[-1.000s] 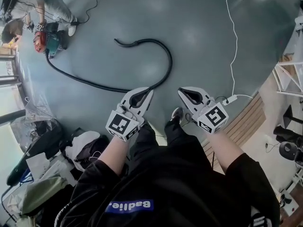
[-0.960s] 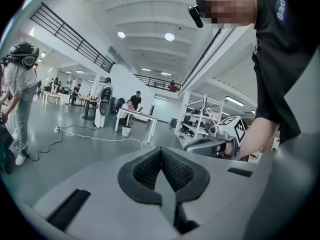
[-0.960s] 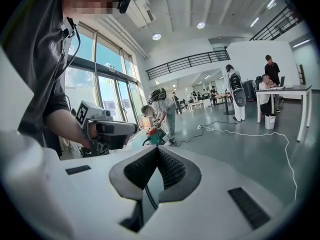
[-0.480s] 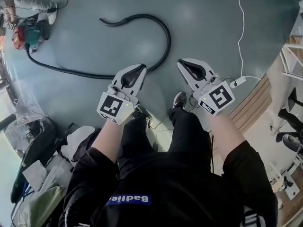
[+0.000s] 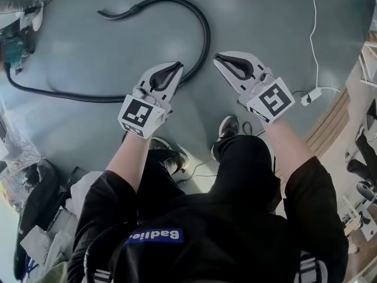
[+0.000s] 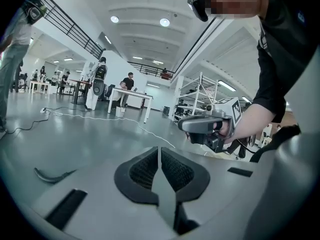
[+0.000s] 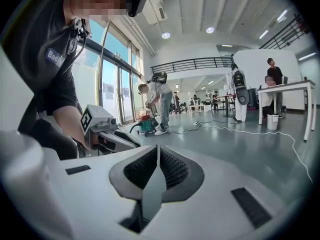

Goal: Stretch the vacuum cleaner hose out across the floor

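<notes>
Polished grey-green flooring (image 5: pixel 265 16) fills the head view. It is smooth and reflective, so little friction should be expected from it.

**Position of the work item.** The vacuum cleaner hose (image 5: pixel 204 34) lies on the floor as a black, ribbed, flexible tube. Its tapered free end (image 5: pixel 112 13) is at 11 o'clock. An arc is swept through 12 o'clock, and the run is then led past the centre out to 9 o'clock, where the teal vacuum cleaner (image 5: pixel 12 47) stands. The hose is not yet stretched out.

**Gripper condition.** The left gripper (image 5: pixel 172 69) and the right gripper (image 5: pixel 219 57) are held above the floor, clear of the hose. Both pairs of jaws are closed together, and nothing is held between the textured black pads.

**Hazards (judged):**
- With the jaws closed, the hose would only be pushed by the tips, so no hold could be taken.
- A pinch on the rounded, ribbed wall may slip if it is applied off-centre.
- A hard pull may drag the vacuum cleaner across the slick floor towards the person (image 7: pixel 157 104) standing beside it.
- The curve may be recovered by the tube's own spring once it is released.
- The thin white cable (image 5: pixel 312 34) at 2 o'clock may be snagged, and the shoe (image 5: pixel 227 127) near the centre may catch the hose.
</notes>
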Action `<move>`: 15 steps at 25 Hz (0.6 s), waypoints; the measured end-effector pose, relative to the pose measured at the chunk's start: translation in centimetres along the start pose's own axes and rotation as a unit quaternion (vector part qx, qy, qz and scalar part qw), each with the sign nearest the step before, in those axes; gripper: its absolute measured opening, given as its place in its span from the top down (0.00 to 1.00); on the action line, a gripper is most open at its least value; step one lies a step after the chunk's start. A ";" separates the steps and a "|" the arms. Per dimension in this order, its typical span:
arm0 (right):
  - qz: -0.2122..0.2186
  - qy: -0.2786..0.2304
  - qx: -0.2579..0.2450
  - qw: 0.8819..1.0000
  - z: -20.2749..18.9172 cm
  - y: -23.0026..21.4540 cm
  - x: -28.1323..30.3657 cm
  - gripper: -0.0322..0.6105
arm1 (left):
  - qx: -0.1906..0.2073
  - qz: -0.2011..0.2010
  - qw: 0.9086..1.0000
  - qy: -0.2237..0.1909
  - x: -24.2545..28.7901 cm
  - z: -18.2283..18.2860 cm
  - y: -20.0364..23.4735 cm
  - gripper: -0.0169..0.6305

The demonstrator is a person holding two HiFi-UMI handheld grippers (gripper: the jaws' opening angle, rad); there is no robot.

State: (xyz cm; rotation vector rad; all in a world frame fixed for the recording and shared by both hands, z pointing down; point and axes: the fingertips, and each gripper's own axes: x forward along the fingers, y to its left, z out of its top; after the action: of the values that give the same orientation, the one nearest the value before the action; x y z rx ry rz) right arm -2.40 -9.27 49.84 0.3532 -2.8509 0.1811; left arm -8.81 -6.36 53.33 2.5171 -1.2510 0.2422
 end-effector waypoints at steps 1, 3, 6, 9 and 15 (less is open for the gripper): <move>0.003 0.001 -0.009 1.000 -1.8 -0.4 0.5 0.94 | 0.007 -0.003 1.000 -0.002 1.1 -1.6 0.4 0.96; 0.011 0.002 -0.028 1.000 -5.2 -1.3 1.6 0.94 | 0.026 -0.014 1.000 -0.006 3.3 -4.5 1.1 0.96; 0.018 0.008 -0.057 0.998 -9.5 -2.9 3.1 0.89 | 0.055 -0.034 0.998 0.006 7.0 -9.3 2.0 0.90; 0.014 0.027 -0.068 0.997 -13.5 -4.5 4.1 0.85 | 0.079 -0.050 0.995 0.045 10.1 -14.8 2.4 0.84; 0.017 0.114 -0.078 0.990 -19.4 -5.2 5.1 0.71 | 0.098 -0.066 0.969 0.216 12.6 -29.5 2.1 0.70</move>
State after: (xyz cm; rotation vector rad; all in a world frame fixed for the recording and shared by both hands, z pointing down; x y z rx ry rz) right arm -1.18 -12.38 70.31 0.2357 -2.6240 0.0041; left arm -3.13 -6.44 85.03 2.5031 -0.9191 0.8657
